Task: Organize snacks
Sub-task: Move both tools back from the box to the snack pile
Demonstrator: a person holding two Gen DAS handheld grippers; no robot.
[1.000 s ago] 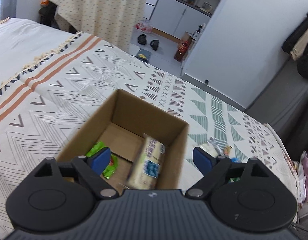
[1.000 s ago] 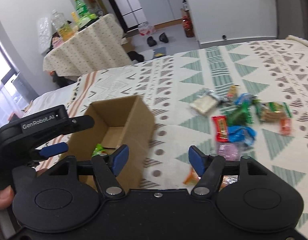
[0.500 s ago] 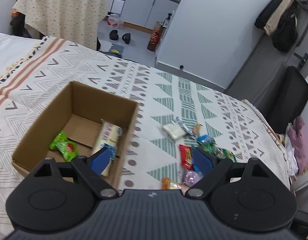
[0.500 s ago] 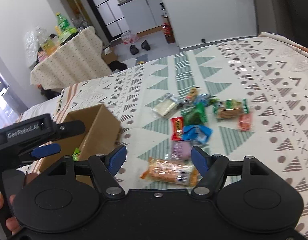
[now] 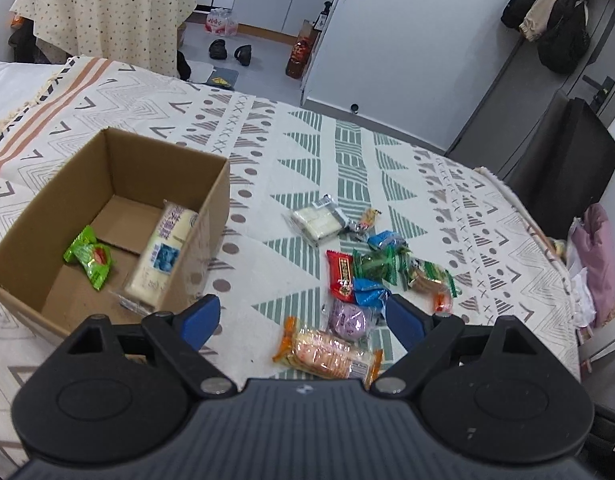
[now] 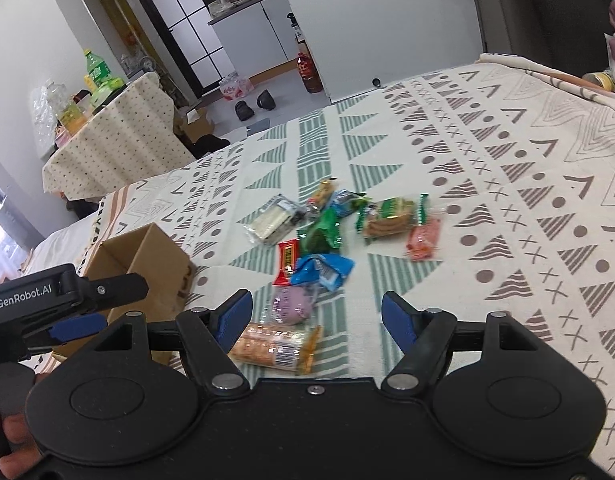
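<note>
Loose snacks are lying clustered on the patterned bedspread [image 5: 347, 152]: an orange biscuit pack [image 5: 327, 354] nearest, a purple packet [image 5: 347, 320] just beyond it, then a red bar [image 5: 340, 276], blue wrappers [image 5: 369, 291] and green wrappers [image 5: 377, 266]. The cardboard box [image 5: 211, 216] is sitting to their left, containing a green packet [image 5: 89, 258] and a long white pack [image 5: 163, 252]. The left gripper [image 5: 297, 318] and the right gripper [image 6: 316, 316] are both hovering spread wide and empty above the biscuit pack.

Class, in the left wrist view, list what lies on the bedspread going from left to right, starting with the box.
Cardboard box → orange cracker pack → red snack bar → green-edged biscuit pack.
</note>
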